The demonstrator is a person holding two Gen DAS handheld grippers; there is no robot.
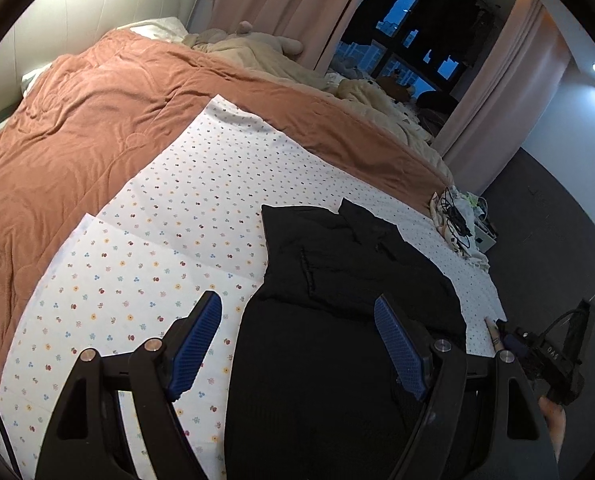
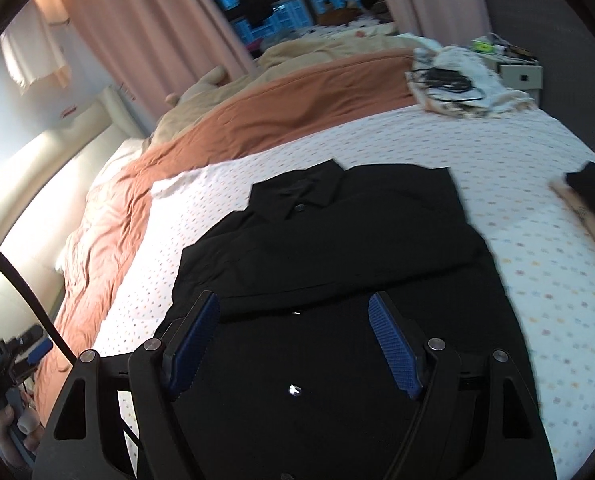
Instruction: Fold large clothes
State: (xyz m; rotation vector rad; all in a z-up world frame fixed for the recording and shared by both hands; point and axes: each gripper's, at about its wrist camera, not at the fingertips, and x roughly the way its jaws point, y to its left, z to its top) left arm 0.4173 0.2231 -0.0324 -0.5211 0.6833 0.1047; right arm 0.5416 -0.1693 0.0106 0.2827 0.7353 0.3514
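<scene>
Black shirt (image 2: 337, 240) lies flat on the flower-print sheet (image 1: 157, 220) of my bed, collar toward twelve o'clock, sleeves folded in. My left tongs (image 1: 297, 344) hover above its hem, blue pads apart, gripping nothing. My right tongs (image 2: 293, 344) also stand apart and empty. Rust-orange quilt (image 1: 77, 120) lies at ten o'clock.

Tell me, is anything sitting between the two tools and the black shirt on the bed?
Nothing visible is in the way. Both the left tool and the right tool stand open right over the black shirt, which lies on the dotted sheet. The heap of cables and cloth is off at the bed's far corner.
</scene>
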